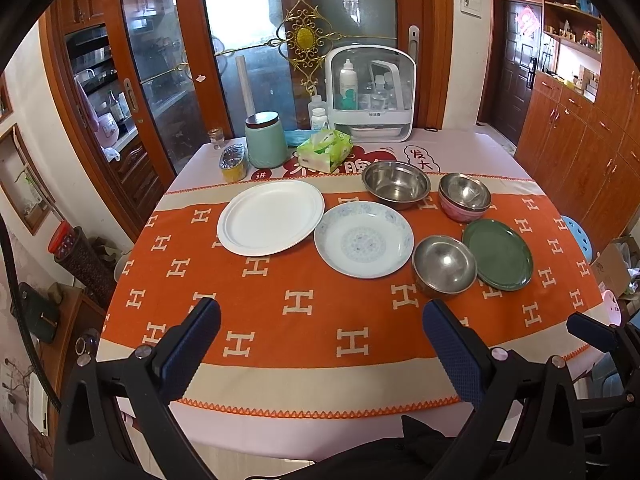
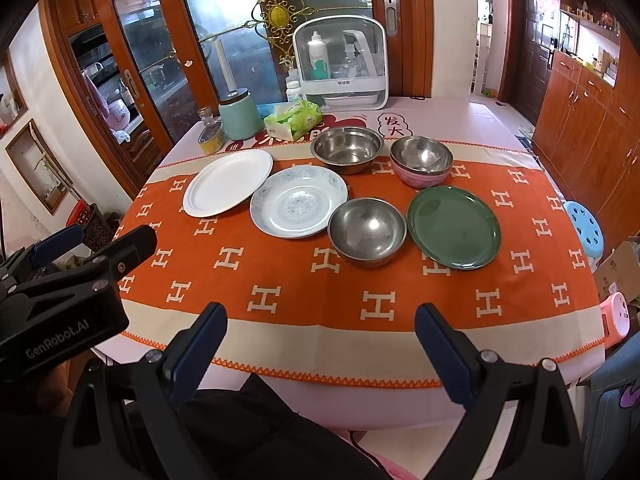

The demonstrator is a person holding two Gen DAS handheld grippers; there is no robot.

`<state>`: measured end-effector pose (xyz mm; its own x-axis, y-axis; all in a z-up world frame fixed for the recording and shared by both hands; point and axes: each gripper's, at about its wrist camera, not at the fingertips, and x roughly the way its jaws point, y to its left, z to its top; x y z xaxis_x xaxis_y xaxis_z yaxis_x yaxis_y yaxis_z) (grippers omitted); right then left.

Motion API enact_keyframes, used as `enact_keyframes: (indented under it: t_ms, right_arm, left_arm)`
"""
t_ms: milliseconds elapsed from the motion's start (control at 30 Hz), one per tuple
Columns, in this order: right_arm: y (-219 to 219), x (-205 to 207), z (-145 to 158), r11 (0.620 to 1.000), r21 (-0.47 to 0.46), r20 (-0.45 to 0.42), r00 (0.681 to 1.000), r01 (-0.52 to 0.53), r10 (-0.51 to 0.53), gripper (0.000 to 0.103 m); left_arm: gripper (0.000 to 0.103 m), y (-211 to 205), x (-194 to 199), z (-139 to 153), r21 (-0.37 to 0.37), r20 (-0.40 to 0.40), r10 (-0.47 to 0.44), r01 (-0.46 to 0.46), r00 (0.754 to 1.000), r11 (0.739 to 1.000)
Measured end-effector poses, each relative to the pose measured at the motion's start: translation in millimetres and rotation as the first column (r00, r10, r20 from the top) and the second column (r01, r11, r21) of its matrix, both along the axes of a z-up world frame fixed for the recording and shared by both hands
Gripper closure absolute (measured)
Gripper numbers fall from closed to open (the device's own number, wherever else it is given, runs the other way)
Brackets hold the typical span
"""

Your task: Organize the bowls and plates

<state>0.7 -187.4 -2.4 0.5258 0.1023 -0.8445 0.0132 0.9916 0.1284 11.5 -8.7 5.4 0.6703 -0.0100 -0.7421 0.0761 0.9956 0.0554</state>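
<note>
Steel bowl [image 2: 367, 232] sits between the patterned plate [image 2: 298, 202] and green plate [image 2: 454, 227], touching both; likely light, stiff and slick, best pinched at its rim. Left gripper [image 1: 320, 344] and right gripper [image 2: 320, 344] both gape wide, empty.

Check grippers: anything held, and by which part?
Nothing held. Left gripper and right gripper are both open above the near table edge, short of the dishes.

left gripper [image 1: 320, 344]: black plastic frame, silver screws
right gripper [image 2: 320, 344]: same black frame, silver screws
fingers [image 1: 452, 348]: dark blue, dimpled rubber pads
marking [image 2: 56, 340]: grey "GenRobot.AI" lettering on left gripper's body
</note>
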Motion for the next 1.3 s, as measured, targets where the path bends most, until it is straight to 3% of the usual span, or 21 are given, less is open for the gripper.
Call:
enact_keyframes:
  t_ms: [400,967,1300]
  right_arm:
    - [-12.4,-1.4,-5.3,0.999,0.004,0.005,0.999,-0.035,0.035,0.007]
    - [-35.2,-1.8,-14.0,0.995,0.013,-0.008,0.995,-0.101,0.101,0.007]
    - [-49.4,-2.9,-9.1,0.991,0.001,0.028,0.991,-0.133,0.133,0.007]
  left_arm:
    - [0.002,-11.0,-4.0,0.1,0.002,0.005,0.029,-0.029,1.0,1.0]
    - [0.001,-30.3,-9.9,-10.8,-0.002,-0.061,0.112,-0.113,0.992,0.994]
    - [0.001,-37.1,-12.4,-5.3,-0.018,-0.064,0.133,-0.135,0.989,0.991]
